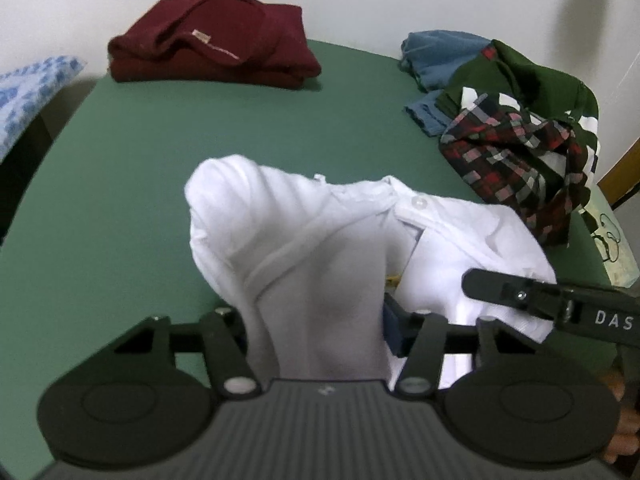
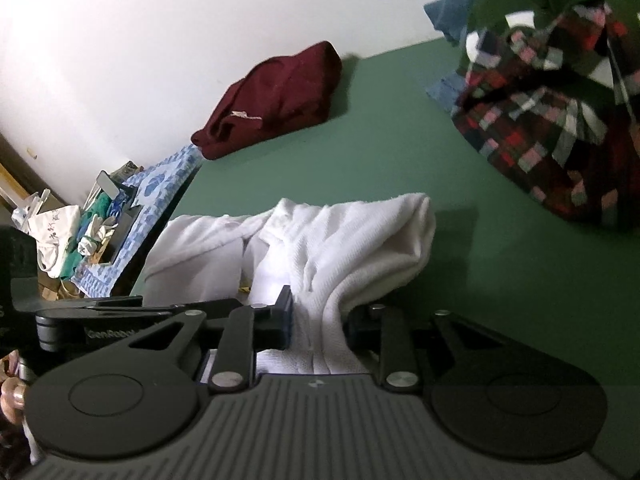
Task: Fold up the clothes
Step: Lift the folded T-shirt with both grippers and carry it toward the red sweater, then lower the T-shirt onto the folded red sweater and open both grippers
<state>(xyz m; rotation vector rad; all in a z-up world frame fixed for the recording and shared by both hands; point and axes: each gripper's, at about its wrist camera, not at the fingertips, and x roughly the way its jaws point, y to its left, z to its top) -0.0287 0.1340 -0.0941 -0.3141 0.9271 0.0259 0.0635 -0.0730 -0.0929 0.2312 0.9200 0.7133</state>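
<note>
A white buttoned shirt lies bunched and partly lifted over the green table. My left gripper is shut on a thick fold of it, and the cloth hides the fingertips. The other gripper's black arm reaches in from the right onto the same garment. In the right wrist view the white shirt runs between the fingers of my right gripper, which is shut on it. The left gripper's arm shows at the left.
A folded maroon garment rests at the table's far left edge, also seen as the maroon garment. A heap of plaid, dark green and blue clothes fills the far right. Off the table's left edge lie a blue-patterned cloth and clutter.
</note>
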